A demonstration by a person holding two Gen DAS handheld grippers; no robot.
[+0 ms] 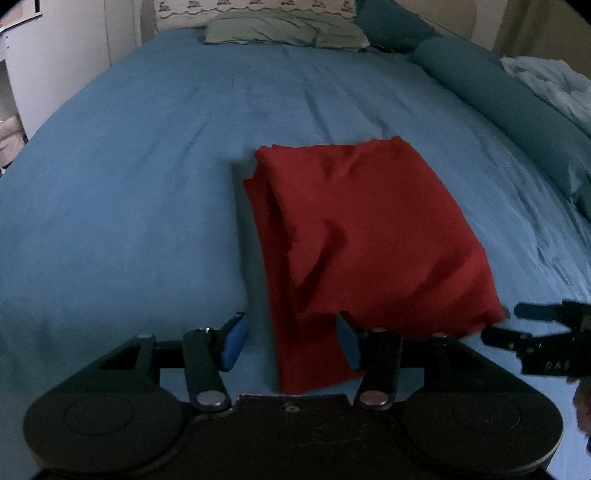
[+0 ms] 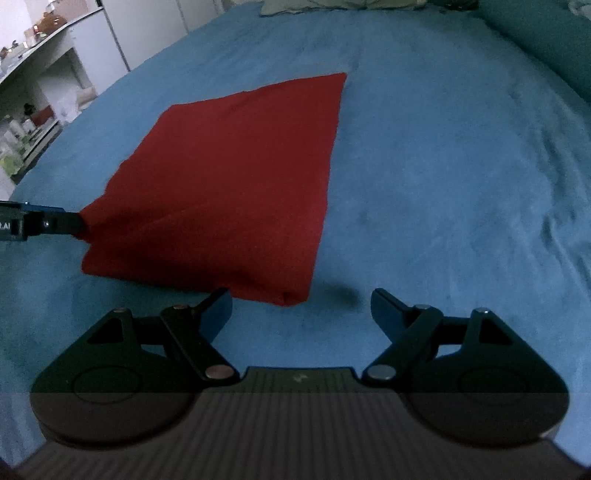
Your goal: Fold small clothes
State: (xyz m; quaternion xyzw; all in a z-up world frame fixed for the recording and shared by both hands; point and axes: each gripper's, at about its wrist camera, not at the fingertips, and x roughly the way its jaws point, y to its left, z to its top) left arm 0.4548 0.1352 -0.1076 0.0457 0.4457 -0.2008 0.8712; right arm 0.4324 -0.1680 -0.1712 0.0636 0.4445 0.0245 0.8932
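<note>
- Left wrist view: the left gripper is hovering low over a blue bed sheet, its jaws standing apart, with the near strip of a red cloth lying between the blue-padded fingers. No pad is pressing on the fabric as far as this view is showing.
- Left wrist view: the red cloth is lying folded on the sheet in the middle of the bed, its top layer rumpled and a lower layer showing along its left edge.
- Left wrist view: the right gripper is coming in from the right edge, its tips sitting just beside the near right corner of the cloth with a gap showing between them.
- Left wrist view: a green pillow is resting at the head of the bed, and a dark teal bolster is running along the right side.
- Right wrist view: the right gripper is holding its jaws wide apart above bare sheet, with the cloth's near corner lying just ahead of the left finger.
- Right wrist view: the red cloth is spreading away to the upper left as a flat folded panel.
- Right wrist view: the left gripper is reaching in from the left edge and meeting the cloth's left corner; whether its tips are pinching there cannot be told from this side.
- Right wrist view: white shelving is standing beyond the bed on the left.
</note>
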